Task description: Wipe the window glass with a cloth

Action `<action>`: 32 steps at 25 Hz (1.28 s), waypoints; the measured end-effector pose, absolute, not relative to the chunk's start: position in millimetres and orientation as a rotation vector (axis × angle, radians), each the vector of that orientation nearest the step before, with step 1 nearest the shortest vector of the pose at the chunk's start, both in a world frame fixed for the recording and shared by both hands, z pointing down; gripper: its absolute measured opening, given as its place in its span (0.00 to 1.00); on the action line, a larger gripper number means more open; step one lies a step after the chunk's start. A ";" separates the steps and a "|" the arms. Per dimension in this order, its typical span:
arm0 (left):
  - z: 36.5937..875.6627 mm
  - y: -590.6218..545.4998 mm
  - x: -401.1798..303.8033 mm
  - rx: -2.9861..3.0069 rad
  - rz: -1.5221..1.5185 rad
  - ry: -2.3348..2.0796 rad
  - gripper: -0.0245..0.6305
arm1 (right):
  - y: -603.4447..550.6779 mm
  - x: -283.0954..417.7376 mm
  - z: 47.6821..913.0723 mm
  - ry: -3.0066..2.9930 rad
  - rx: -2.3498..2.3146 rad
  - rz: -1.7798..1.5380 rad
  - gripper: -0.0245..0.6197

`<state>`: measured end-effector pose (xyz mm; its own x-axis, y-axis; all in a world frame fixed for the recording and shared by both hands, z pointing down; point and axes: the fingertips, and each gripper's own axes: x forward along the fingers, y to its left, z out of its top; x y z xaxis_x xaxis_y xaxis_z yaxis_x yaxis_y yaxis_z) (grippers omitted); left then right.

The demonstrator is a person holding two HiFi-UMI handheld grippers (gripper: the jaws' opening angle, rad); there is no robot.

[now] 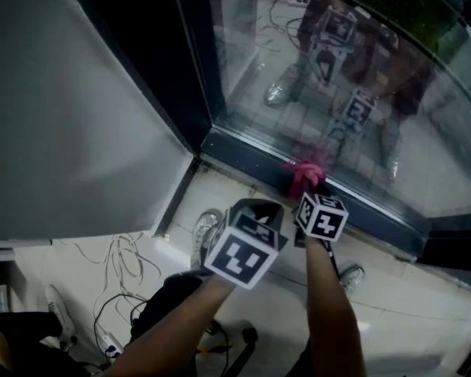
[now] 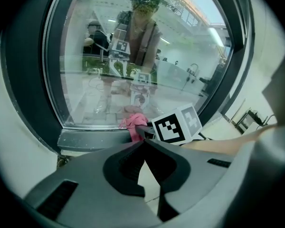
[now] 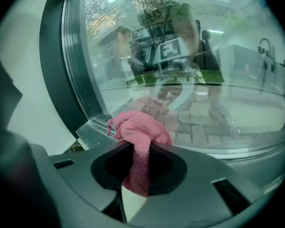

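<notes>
A pink cloth [image 3: 139,129] is bunched in my right gripper [image 3: 137,148], whose jaws are shut on it. In the head view the pink cloth [image 1: 304,171] sits against the bottom edge of the window glass [image 1: 361,85], at the dark lower frame [image 1: 251,163], with the right gripper [image 1: 310,191] just behind it. My left gripper [image 1: 261,210] is held back beside the right one, jaws shut with nothing between them. From the left gripper view the pink cloth [image 2: 134,122] and the right gripper's marker cube [image 2: 177,124] show ahead of the left gripper [image 2: 143,144].
A dark vertical window frame [image 1: 188,69] rises at the left of the glass, next to a pale wall panel [image 1: 63,116]. The glass reflects the person and both marker cubes. Cables [image 1: 118,273] lie on the pale floor tiles at lower left.
</notes>
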<state>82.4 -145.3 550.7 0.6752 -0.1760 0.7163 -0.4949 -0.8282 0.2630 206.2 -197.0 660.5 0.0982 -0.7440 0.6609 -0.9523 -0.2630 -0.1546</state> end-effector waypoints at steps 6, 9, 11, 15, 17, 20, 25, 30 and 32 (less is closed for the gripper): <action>553.6 -145.9 76.1 2.429 0.975 -0.517 0.04 | -200.9 186.4 670.7 -1.686 2.018 0.983 0.15; 552.0 -151.0 69.8 2.422 0.983 -0.539 0.04 | -208.9 172.0 675.8 -1.717 1.984 0.998 0.15; 551.1 -157.3 65.5 2.421 0.974 -0.555 0.04 | -214.2 165.2 674.7 -1.720 1.968 0.995 0.15; 554.6 -171.2 52.9 2.404 0.977 -0.597 0.04 | -230.5 145.7 670.8 -1.754 1.924 0.973 0.15; 554.4 -175.6 51.3 2.391 0.959 -0.599 0.04 | -238.1 139.8 671.3 -1.764 1.904 0.974 0.15; 553.8 -183.8 47.5 2.375 0.941 -0.601 0.04 | -245.8 140.4 677.9 -1.746 1.906 1.019 0.15; 557.1 -203.3 33.1 2.377 0.973 -0.647 0.04 | -249.7 144.9 684.9 -1.709 1.923 1.050 0.15; 552.8 -209.4 33.7 2.378 0.954 -0.646 0.04 | -246.8 148.5 676.2 -1.708 1.930 1.056 0.15; 551.9 -212.6 35.1 2.381 0.952 -0.649 0.04 | -246.7 149.3 665.1 -1.724 1.945 1.048 0.15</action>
<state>35.1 -212.6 551.9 0.6437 -0.2433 0.7255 -0.5863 -0.7661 0.2633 149.3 -246.7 665.1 -0.0069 -0.7053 0.7088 -0.9540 -0.2077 -0.2160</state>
